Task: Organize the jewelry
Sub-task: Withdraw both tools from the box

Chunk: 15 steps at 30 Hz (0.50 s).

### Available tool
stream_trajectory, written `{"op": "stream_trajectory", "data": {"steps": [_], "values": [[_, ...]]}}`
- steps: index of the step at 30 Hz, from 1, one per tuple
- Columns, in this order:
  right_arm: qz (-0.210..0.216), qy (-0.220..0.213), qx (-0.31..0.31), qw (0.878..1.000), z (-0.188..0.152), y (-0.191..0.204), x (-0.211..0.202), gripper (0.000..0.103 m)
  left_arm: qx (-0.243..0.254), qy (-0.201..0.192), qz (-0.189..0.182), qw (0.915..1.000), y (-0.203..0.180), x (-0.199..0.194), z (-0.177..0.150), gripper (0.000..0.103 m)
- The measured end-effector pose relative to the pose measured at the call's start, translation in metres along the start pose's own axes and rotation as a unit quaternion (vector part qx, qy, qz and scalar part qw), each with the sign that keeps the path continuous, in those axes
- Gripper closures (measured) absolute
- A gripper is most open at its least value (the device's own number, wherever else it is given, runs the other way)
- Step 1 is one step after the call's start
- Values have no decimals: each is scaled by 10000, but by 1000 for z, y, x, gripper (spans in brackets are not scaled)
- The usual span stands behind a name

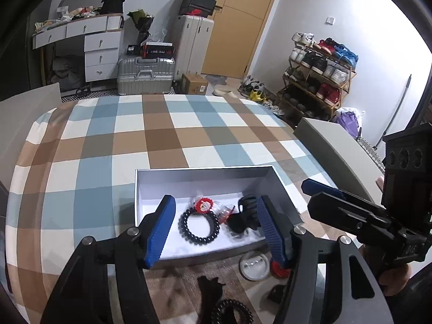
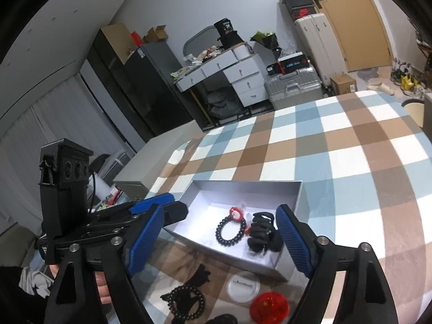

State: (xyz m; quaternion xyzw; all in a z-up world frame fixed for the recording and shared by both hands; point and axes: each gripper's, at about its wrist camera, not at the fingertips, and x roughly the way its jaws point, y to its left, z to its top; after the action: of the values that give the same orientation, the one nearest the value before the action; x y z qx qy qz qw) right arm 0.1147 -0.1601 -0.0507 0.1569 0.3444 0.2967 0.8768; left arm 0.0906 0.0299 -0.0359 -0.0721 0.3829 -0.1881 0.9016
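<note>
A white open box sits on the checked cloth. Inside lie a black bead bracelet, a red and white charm and a black hair claw. My left gripper is open and empty, hovering over the box's near part. My right gripper is open and empty, above the box's near edge; it shows at the right of the left wrist view. In front of the box lie a white round badge, a red round piece, a black bead ring and a black coil tie.
A grey box lid stands right of the box. A black cloth piece lies near the front edge. Beyond the table are a desk with drawers, suitcases and a shoe rack.
</note>
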Motion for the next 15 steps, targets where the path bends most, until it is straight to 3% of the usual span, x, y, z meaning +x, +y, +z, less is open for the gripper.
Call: {"op": "stream_trajectory", "data": {"steps": [3,6,15], "values": [[-25,-97,-26,9999,-3,5,-11,12,55,-77,43,9999,-5,-9,-3,41],[-96,-262,-8,9996,-6,8,-22,1,57,-229,103,9997,-10,-19,-7,29],[-340,-459,69,9983,-18,12,-49,0,-60,-497,113,9987,-15,-39,-15,26]]}}
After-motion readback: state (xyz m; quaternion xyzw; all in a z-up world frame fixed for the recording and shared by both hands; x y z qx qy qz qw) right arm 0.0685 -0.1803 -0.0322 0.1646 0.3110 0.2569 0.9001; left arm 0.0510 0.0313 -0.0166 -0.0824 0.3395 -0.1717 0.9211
